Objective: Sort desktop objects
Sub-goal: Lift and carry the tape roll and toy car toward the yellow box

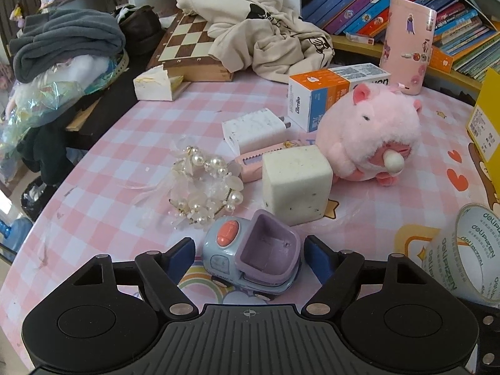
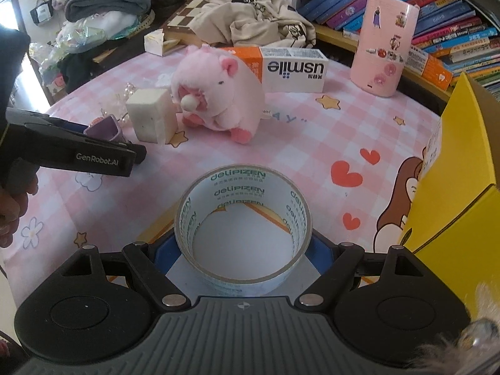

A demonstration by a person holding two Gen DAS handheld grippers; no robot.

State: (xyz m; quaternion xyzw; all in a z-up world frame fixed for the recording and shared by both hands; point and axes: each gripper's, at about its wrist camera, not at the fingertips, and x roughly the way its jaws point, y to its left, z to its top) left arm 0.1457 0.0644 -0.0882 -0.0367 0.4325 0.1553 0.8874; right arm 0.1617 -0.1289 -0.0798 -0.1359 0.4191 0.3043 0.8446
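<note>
A small blue toy car (image 1: 228, 250) with an orange button and a purple tipper bed stands on the pink checked tablecloth (image 1: 131, 162). My left gripper (image 1: 250, 253) straddles it, open; a gap shows between the left pad and the car, and the right pad is close to the bed. A roll of clear printed tape (image 2: 240, 178) sits between the blue pads of my right gripper (image 2: 240, 250), which is shut on its sides. The same tape roll (image 1: 475, 250) shows tilted at the right edge of the left wrist view. In the right wrist view, the left gripper (image 2: 78, 153) comes in from the left in a person's hand.
Just beyond the car stand a white cube (image 1: 295, 184), a pearl wreath (image 1: 206, 187), a white charger (image 1: 253, 128) and a pink plush pig (image 1: 368, 137). A usmile box (image 2: 293, 68) and a pink stickered cylinder (image 2: 384, 47) stand farther back. A yellow box (image 2: 462, 187) walls the right side.
</note>
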